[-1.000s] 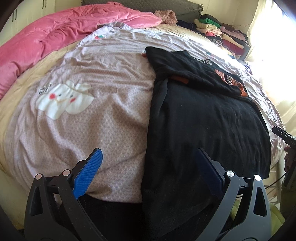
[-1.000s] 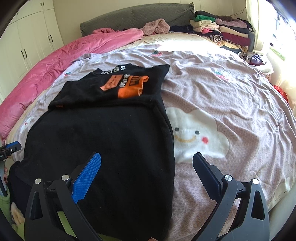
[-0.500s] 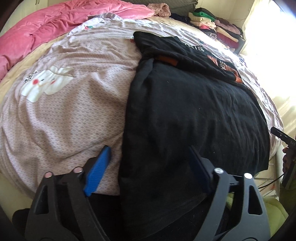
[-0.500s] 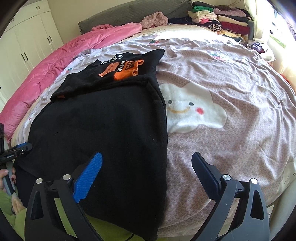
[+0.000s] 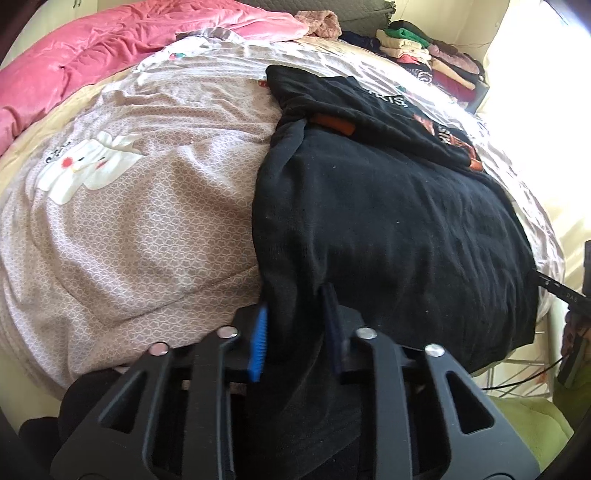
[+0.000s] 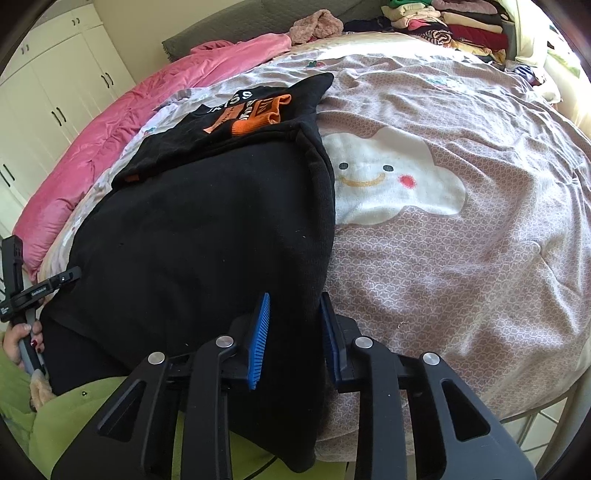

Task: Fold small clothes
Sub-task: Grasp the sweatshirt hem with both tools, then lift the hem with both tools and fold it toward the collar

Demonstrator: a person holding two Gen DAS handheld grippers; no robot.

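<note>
Having just closed, left gripper (image 5: 295, 314) and right gripper (image 6: 293, 321) pinch the black garment's (image 5: 388, 221) hem.

Bedspread (image 6: 480, 240) right of black garment (image 6: 207, 236) free; clothes pile (image 6: 461, 26) blocks far corner.

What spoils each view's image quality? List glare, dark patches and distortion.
Left wrist view: window glare washes out the right edge; the black garment shows little detail; fisheye bulges the bed. Right wrist view: evenly lit, glare only at the top-right corner, same bulging.
</note>
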